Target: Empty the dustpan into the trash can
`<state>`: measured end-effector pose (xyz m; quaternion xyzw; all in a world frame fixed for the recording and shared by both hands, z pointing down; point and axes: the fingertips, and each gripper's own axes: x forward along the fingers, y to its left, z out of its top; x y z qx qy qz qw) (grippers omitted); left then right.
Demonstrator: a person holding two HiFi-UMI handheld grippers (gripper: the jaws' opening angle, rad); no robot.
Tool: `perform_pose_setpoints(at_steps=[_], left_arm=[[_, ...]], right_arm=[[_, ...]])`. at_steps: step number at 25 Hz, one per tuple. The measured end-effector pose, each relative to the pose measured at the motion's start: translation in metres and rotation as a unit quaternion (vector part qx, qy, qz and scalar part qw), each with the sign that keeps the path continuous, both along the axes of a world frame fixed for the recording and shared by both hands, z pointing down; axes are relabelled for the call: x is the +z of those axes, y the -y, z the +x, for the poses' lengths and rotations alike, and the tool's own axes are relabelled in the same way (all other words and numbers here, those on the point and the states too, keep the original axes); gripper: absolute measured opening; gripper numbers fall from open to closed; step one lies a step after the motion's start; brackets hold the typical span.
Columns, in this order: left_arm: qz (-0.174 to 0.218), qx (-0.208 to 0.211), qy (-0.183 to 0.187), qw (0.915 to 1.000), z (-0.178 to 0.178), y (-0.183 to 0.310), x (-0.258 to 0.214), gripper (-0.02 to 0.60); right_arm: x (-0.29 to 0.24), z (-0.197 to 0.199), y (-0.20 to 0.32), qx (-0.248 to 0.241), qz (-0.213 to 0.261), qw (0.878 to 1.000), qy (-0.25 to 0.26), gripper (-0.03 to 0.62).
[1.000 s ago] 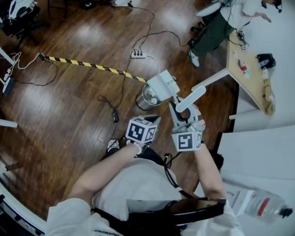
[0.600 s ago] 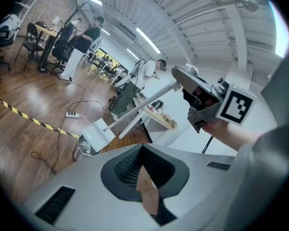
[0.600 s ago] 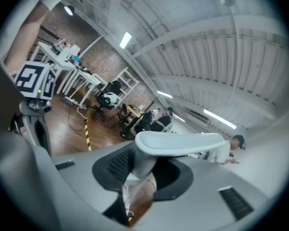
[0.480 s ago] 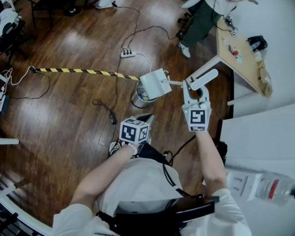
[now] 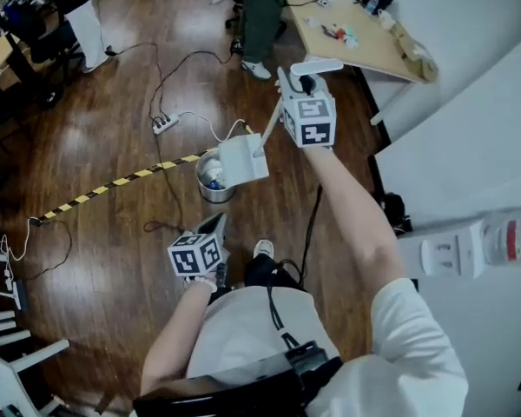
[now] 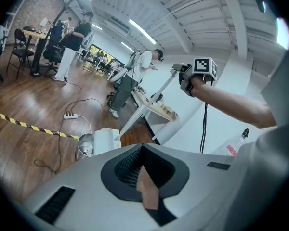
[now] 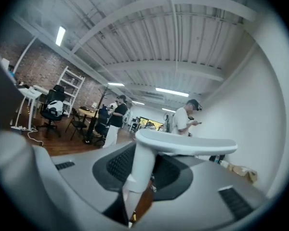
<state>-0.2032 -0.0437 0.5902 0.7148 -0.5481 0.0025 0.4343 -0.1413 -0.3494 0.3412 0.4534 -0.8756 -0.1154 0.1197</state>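
Observation:
My right gripper (image 5: 296,85) is raised at arm's length and shut on the stem of the white dustpan's handle (image 5: 270,127), just below its T-shaped grip (image 7: 185,143). The stem (image 7: 138,173) runs down between the jaws in the right gripper view. The dustpan's pan (image 5: 243,159) hangs tipped over the right rim of the small metal trash can (image 5: 207,187), which has scraps inside. My left gripper (image 5: 215,225) hangs low near my body, jaws together with nothing in them. From the left gripper view, the can (image 6: 85,144) and the pan (image 6: 106,140) lie ahead on the floor.
Wooden floor with a power strip (image 5: 164,124), loose cables and a yellow-black tape line (image 5: 113,183). A wooden desk (image 5: 365,40) stands beyond the can, with a person (image 5: 260,7) beside it. White wall and a wall socket (image 5: 440,252) lie at the right.
My right gripper has swung up and farther out with the dustpan handle, rolling as it went; the pan stays over the can. The left gripper has sunk slightly toward my body.

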Motion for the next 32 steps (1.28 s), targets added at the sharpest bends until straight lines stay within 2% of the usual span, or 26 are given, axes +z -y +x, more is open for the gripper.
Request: perform_pose_setpoints(at_steps=[3,7,11,14,18,24,27,32], left_arm=[[-0.003,0.011,0.004,0.9999,0.013,0.018,0.0,-0.005],[-0.007,0.038,0.008,0.9992,0.038,0.044,0.001,-0.005],[-0.004,0.08,0.013,0.9967,0.075,0.076,-0.003,-0.005],[-0.007,0.116,0.019,0.993,0.11,0.095,-0.001,-0.005],[-0.016,0.164,0.023,0.9861,0.157,0.111,0.005,-0.005],[-0.034,0.219,0.045,0.974,0.215,0.128,0.019,-0.005],[-0.055,0.231,0.055,0.9699,0.232,0.135,0.029,-0.005],[-0.071,0.238,0.072,0.966,0.247,0.152,0.039,-0.005]], right_arm=[[-0.023,0.053,0.033,0.039,-0.006,0.999,0.018,0.109],[-0.034,0.132,0.048,0.09,-0.016,0.996,0.023,0.107],[-0.019,0.211,0.053,0.134,-0.03,0.991,0.011,0.103],[0.014,0.285,0.054,0.175,-0.062,0.982,0.016,0.092],[0.075,0.382,0.049,0.23,-0.107,0.967,0.019,0.091],[0.169,0.515,0.046,0.332,-0.174,0.924,0.079,0.095],[0.216,0.556,0.042,0.348,-0.192,0.912,0.102,0.094],[0.281,0.598,0.035,0.359,-0.214,0.897,0.145,0.096]])
